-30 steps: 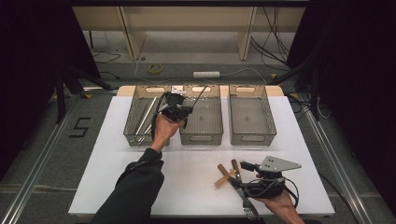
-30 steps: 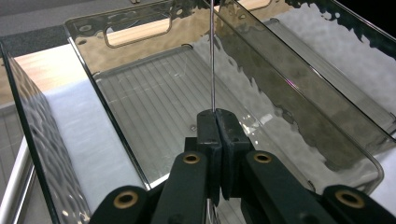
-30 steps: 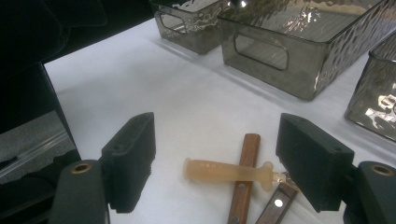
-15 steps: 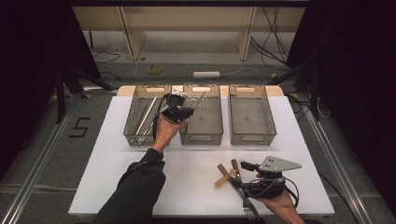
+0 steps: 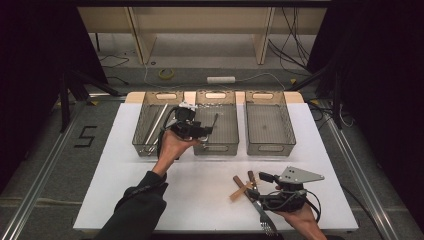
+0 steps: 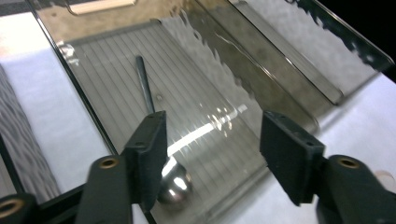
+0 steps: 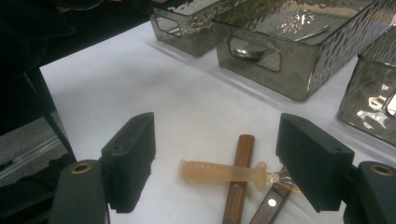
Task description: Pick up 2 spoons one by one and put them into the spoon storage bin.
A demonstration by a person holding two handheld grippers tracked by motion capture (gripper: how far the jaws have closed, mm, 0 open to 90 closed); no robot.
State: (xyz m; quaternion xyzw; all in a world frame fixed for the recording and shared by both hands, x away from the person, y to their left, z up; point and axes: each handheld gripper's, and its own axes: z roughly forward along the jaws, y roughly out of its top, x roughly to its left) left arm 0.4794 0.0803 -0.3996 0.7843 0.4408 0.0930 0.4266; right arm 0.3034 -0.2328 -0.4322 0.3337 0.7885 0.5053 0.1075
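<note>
Our left gripper (image 5: 204,131) hangs over the middle bin (image 5: 216,145) of three clear bins at the far edge of the white table (image 5: 115,175). Its jaws have just been opening and now stand apart with nothing between them. Compared with one second ago, when the gripper was closed above the same bin, this means the spoon (image 6: 161,154) has been let go. In the left gripper view the spoon lies on the ribbed floor of the bin, its shiny bowl near the front wall just beside the left jaw, its dark handle pointing to about 12 o'clock. So we judge this piece as delivered.

The left bin (image 5: 150,131) at about 9 o'clock from the gripper already holds some long metal pieces; we cannot tell exactly what they are. The right bin (image 5: 270,127) at 3 o'clock looks without content.

Our right gripper (image 5: 270,192) waits near the front edge of the table, jaws wide apart and holding nothing. Between and a little ahead of its jaws, in the right gripper view, lie the remaining pieces: an amber plastic handle (image 7: 219,171) across a brown wooden handle (image 7: 239,177), and a second wooden handle at about 4 o'clock from it. In the high view a fork (image 5: 263,216) lies under that hand.

We think the sorting goes on: the next step is probably to grip one of these crossed pieces, and the top plastic one seems easiest.
</note>
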